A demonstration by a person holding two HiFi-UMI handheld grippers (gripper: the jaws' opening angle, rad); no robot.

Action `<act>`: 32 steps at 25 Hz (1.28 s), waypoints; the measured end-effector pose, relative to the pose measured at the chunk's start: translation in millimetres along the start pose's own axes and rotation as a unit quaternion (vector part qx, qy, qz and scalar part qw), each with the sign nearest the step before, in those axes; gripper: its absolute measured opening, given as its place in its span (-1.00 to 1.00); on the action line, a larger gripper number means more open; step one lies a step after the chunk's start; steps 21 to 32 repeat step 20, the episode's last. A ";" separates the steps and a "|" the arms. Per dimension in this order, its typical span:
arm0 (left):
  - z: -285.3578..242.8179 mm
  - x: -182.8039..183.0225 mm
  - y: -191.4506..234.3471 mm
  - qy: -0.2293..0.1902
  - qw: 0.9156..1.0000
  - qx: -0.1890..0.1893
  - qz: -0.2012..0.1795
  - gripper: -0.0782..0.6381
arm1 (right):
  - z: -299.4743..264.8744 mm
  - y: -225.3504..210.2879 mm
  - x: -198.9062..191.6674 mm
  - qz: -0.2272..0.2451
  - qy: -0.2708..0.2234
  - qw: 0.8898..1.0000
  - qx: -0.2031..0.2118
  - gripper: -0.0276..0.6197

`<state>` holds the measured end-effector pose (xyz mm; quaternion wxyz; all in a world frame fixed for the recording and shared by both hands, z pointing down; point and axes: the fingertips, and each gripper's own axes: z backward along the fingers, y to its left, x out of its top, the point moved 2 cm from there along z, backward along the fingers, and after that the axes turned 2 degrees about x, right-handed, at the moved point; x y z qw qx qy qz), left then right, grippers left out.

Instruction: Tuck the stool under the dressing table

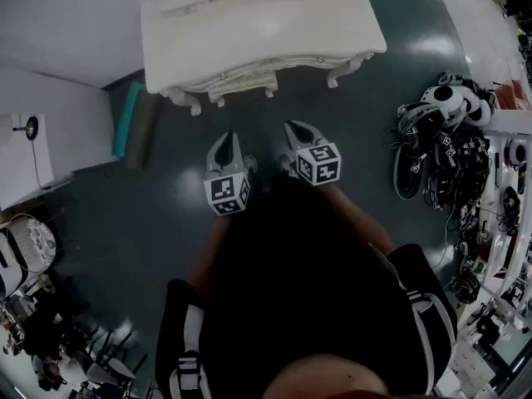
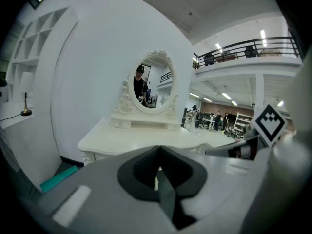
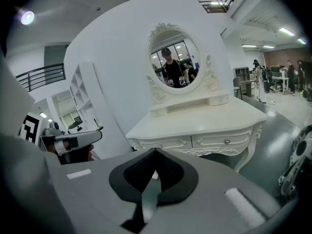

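The white dressing table [image 1: 258,32] stands against the wall at the top of the head view, and its oval mirror [image 3: 174,65] shows in both gripper views. Short white legs [image 1: 218,100] peek from under its front edge; I cannot tell whether they belong to the stool, and no stool stands on the open floor. My left gripper [image 1: 226,142] and right gripper [image 1: 301,131] hover side by side over the dark floor in front of the table. Both point toward it and are shut with nothing held. The closed jaws show in the left gripper view [image 2: 159,152] and the right gripper view [image 3: 155,155].
A teal roll [image 1: 127,119] and a dark roll [image 1: 143,133] lie left of the table beside a white cabinet [image 1: 33,140]. Headsets and tangled cables [image 1: 449,148] are piled at the right. Dark floor [image 1: 366,123] lies between them.
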<state>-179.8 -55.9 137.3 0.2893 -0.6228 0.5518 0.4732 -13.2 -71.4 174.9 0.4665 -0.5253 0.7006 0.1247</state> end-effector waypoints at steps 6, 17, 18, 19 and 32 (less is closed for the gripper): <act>1.9 3.3 -3.3 -0.006 1.000 0.004 -0.011 -0.76 | 0.2 4.7 1.8 0.009 -0.002 1.000 0.005 -0.93; 1.9 -0.8 0.3 -0.003 1.000 0.008 -0.009 -0.76 | -3.3 6.3 3.9 0.019 -0.003 1.000 0.009 -0.92; 2.0 -0.8 0.3 -0.003 1.000 0.008 -0.009 -0.76 | -3.0 6.2 4.1 0.019 -0.003 1.000 0.008 -0.93; 2.3 -0.9 0.1 -0.002 1.000 0.008 -0.008 -0.76 | -2.5 6.1 4.3 0.020 -0.002 1.000 0.008 -0.93; 2.7 -1.0 -0.1 -0.002 1.000 0.008 -0.008 -0.76 | -2.0 5.9 4.5 0.020 -0.002 1.000 0.008 -0.93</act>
